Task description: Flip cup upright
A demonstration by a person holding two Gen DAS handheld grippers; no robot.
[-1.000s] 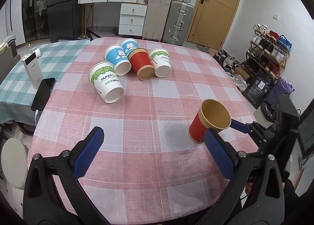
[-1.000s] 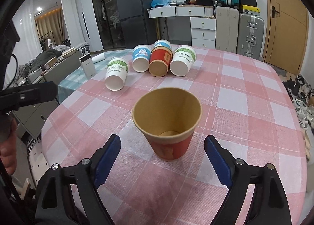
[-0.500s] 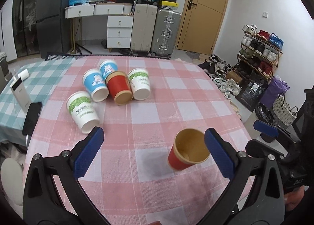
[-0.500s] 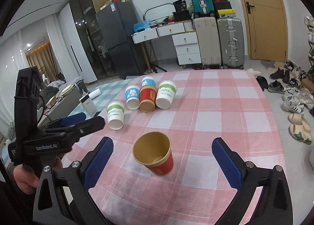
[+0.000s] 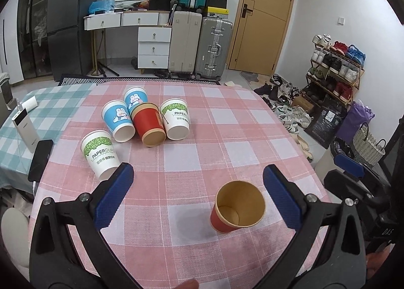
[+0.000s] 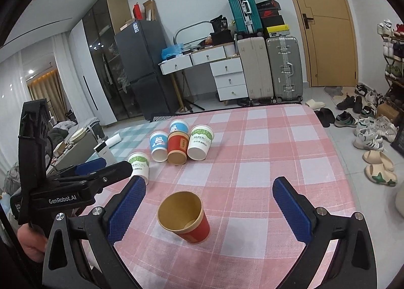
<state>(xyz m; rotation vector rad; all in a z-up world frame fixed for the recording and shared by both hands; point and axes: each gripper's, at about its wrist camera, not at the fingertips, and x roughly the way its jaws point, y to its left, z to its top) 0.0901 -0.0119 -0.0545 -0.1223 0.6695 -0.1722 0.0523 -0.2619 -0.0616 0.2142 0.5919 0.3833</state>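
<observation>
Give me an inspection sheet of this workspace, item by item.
Surface: table under a pink checked cloth; teal checked cloth at its left.
Job's things: red cup upright, mouth up, near edge.
Clutter: five cups on their sides: two blue cups, one red lying cup, two white-and-green cups.
Grippers: left gripper open, empty; right gripper open, empty, red cup between but untouched.
Cables: white cable by black phone; power bank beside.
Surroundings: suitcases, drawers, fridge, door, shoe rack.
</observation>
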